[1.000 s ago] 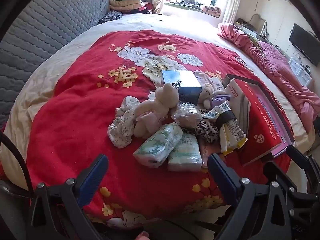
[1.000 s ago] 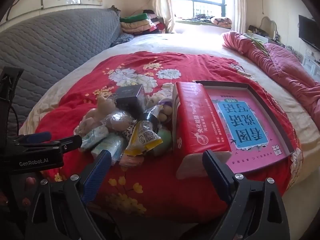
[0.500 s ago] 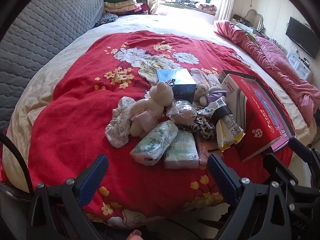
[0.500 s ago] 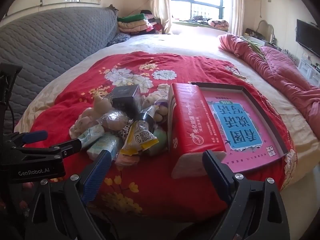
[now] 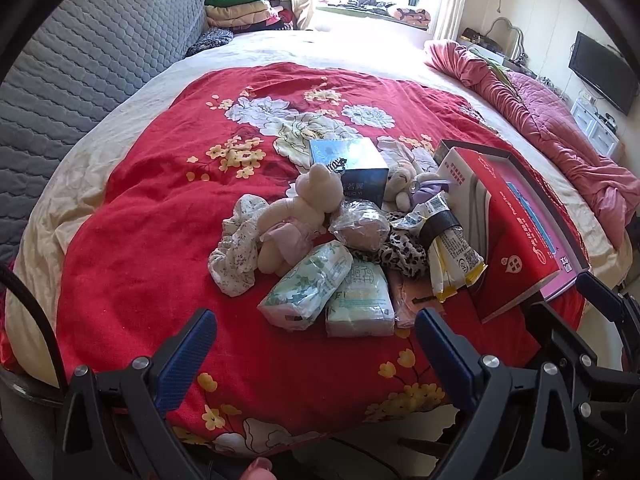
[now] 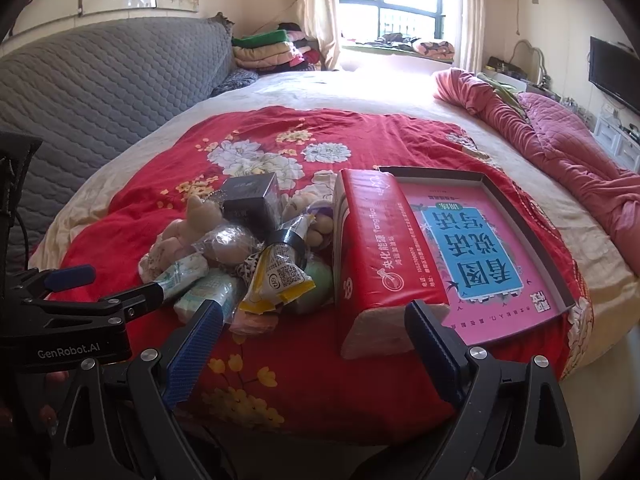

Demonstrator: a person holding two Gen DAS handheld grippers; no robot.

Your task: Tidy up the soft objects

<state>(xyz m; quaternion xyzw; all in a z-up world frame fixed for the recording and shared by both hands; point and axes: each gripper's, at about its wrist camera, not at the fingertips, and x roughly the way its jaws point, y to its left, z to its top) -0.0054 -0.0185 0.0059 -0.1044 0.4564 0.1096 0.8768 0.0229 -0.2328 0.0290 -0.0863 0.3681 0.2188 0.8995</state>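
Observation:
A pile of soft things lies on the red floral blanket [image 5: 132, 240]: a cream teddy bear [image 5: 296, 216], a floral cloth [image 5: 236, 252], two tissue packs [image 5: 308, 284], a wrapped bun [image 5: 360, 226], a leopard-print cloth [image 5: 404, 254], a yellow snack bag [image 5: 452, 256] and a small plush [image 5: 400, 186]. A red tissue pack [image 6: 376, 240] leans on a pink-lined box lid [image 6: 472, 248]. My left gripper [image 5: 316, 348] is open and empty at the blanket's near edge. My right gripper [image 6: 316, 336] is open and empty, in front of the red pack.
A dark blue box [image 5: 352, 168] stands behind the bear. A grey quilted headboard [image 5: 80, 64] is on the left, a pink quilt [image 5: 560, 132] on the right. Folded clothes [image 6: 264, 50] are stacked by the window.
Both grippers have drawn back slightly and tilted up, so the pile sits a little farther off. Nothing on the bed has moved.

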